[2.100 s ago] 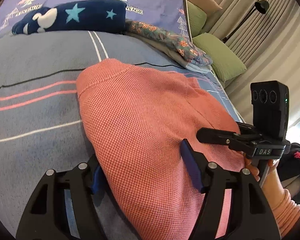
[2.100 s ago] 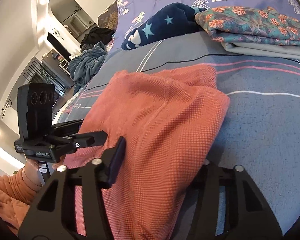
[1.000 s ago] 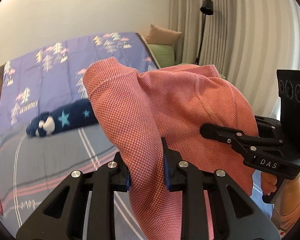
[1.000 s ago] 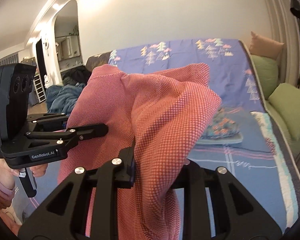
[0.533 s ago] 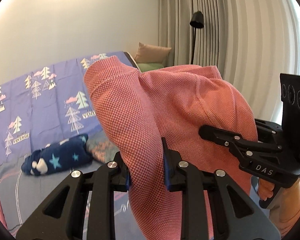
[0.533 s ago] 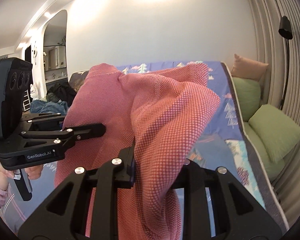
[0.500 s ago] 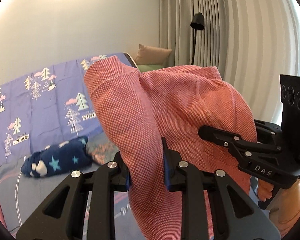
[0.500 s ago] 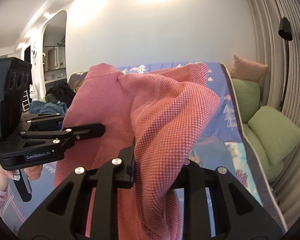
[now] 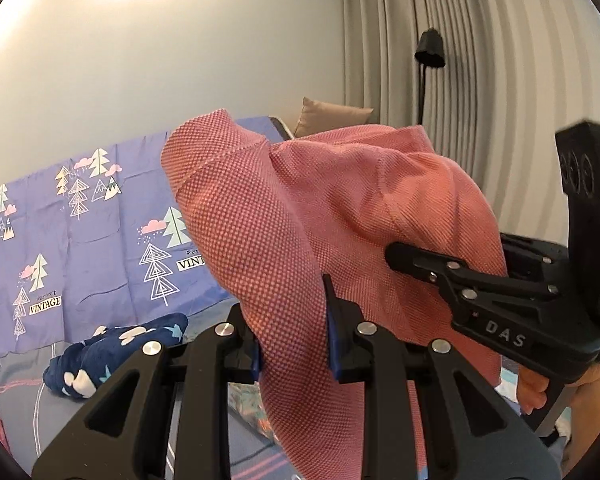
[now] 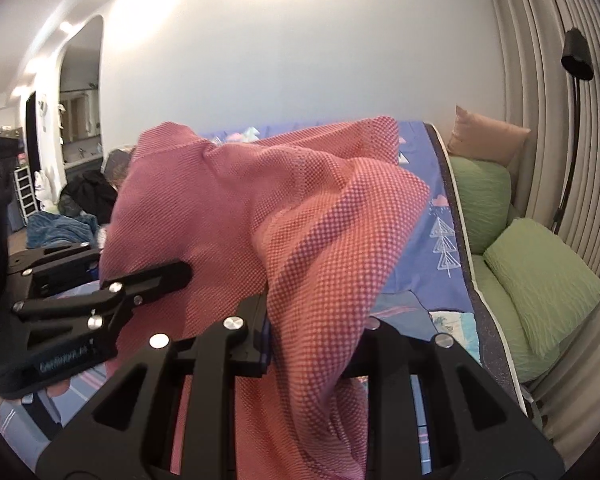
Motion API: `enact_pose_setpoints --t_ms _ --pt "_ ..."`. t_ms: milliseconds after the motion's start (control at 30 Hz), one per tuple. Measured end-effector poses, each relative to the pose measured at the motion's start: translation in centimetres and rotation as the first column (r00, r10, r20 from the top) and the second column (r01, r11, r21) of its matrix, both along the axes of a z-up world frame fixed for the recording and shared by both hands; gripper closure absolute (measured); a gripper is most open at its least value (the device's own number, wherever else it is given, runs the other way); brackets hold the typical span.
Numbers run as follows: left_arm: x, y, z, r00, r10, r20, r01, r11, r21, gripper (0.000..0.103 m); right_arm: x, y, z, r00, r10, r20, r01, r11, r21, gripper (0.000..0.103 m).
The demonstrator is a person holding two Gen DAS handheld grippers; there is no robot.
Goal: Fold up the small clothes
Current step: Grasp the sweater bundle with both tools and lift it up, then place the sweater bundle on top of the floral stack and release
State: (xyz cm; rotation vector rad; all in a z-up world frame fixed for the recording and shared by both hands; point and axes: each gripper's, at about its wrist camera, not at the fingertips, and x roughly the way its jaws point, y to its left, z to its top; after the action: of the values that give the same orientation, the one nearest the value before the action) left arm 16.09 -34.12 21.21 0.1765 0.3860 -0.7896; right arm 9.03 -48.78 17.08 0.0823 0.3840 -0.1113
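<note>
A coral-red knit garment (image 9: 300, 220) hangs in the air above the bed, held by both grippers. My left gripper (image 9: 294, 340) is shut on one bunched part of it. My right gripper (image 10: 312, 332) is shut on another part of the same garment (image 10: 300, 220). The right gripper also shows at the right of the left wrist view (image 9: 480, 292), and the left gripper shows at the left of the right wrist view (image 10: 100, 292). The cloth drapes over the fingers and hides most of the pads.
Below lies a bed with a purple tree-print sheet (image 9: 100, 248). A folded navy star garment (image 9: 112, 352) and a floral garment (image 9: 248, 408) lie on it. Green pillows (image 10: 540, 280), a floor lamp (image 10: 576, 60) and curtains (image 9: 500, 60) stand at the right.
Both grippers closed on the garment while it lay on the bed and lifted it into the air. In the last half second it rose slightly more.
</note>
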Motion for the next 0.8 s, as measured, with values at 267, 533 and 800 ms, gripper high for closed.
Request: enact_pose_setpoints --t_ms 267,533,800 --pt "5.9 -3.0 -3.4 0.999 0.034 -0.038 -0.032 0.997 0.069 0.078 7.7 -2.4 -3.6 0.995 -0.013 -0.094 0.015 1.000 0.018 0.080" --pt "15.7 -4.2 -12.4 0.956 0.249 -0.154 -0.213 0.952 0.219 0.054 18.0 -3.7 -11.8 0.942 -0.187 -0.279 0.172 0.982 -0.077 0.025" --pt "14.8 0.2 -17.7 0.962 0.238 -0.137 -0.189 0.936 0.298 0.045 13.8 -3.1 -17.6 0.953 -0.124 -0.277 0.163 0.979 0.124 0.027"
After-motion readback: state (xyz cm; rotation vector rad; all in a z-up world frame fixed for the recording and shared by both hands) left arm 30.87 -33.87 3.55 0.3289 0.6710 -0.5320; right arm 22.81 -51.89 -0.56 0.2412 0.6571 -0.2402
